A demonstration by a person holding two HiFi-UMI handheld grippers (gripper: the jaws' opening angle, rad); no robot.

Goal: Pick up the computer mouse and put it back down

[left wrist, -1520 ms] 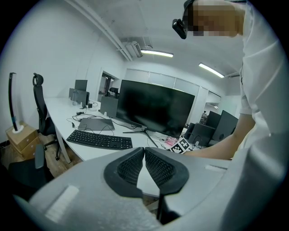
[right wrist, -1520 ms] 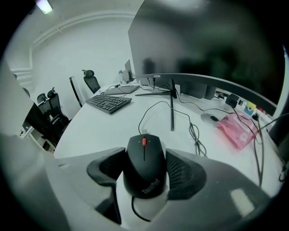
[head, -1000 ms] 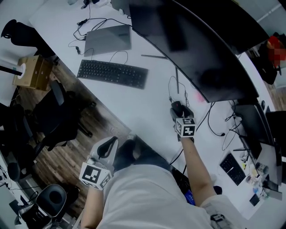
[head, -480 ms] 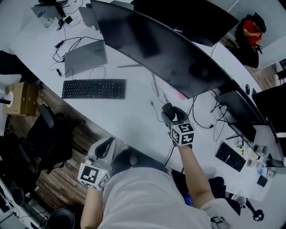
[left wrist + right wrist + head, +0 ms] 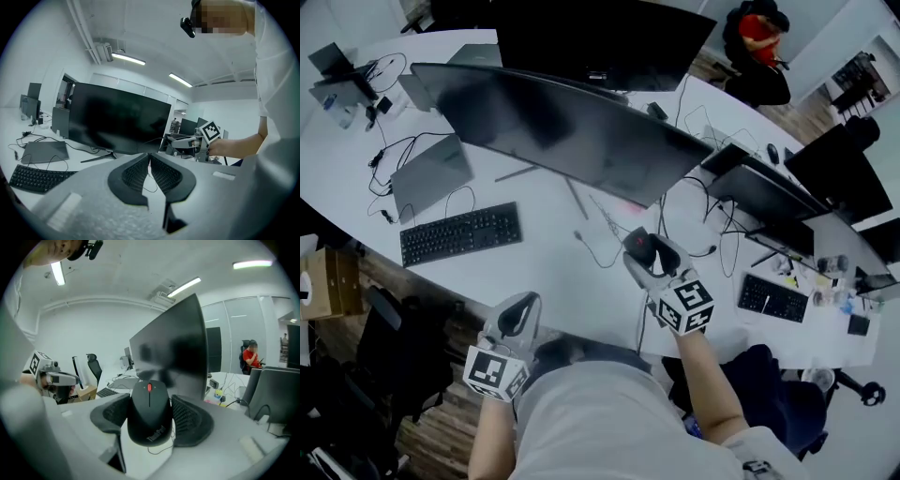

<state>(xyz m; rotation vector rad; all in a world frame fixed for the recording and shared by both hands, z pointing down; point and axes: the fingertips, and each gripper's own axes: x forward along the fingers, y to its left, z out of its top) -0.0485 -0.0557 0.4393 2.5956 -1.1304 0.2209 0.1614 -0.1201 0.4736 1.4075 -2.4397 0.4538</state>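
A black computer mouse (image 5: 149, 412) with a red scroll wheel sits clamped between the pads of my right gripper (image 5: 150, 416), lifted above the white desk (image 5: 548, 258). In the head view the mouse (image 5: 639, 246) shows just ahead of the right gripper (image 5: 649, 259), in front of the big curved monitor (image 5: 553, 127), its cable trailing down to the desk. My left gripper (image 5: 517, 317) hangs near the desk's front edge by my body. Its jaws are closed together on nothing, as the left gripper view shows (image 5: 150, 168).
A black keyboard (image 5: 459, 232) and a grey laptop (image 5: 431, 173) lie on the desk to the left. Further monitors (image 5: 764, 192), loose cables (image 5: 727, 239) and a small keyboard (image 5: 772, 297) crowd the right. An office chair (image 5: 389, 352) and a cardboard box (image 5: 323, 281) stand at lower left.
The head view has swung, so the desk shifts right and down in the frame. The right gripper has risen with the mouse in its jaws. The left gripper has stayed put.
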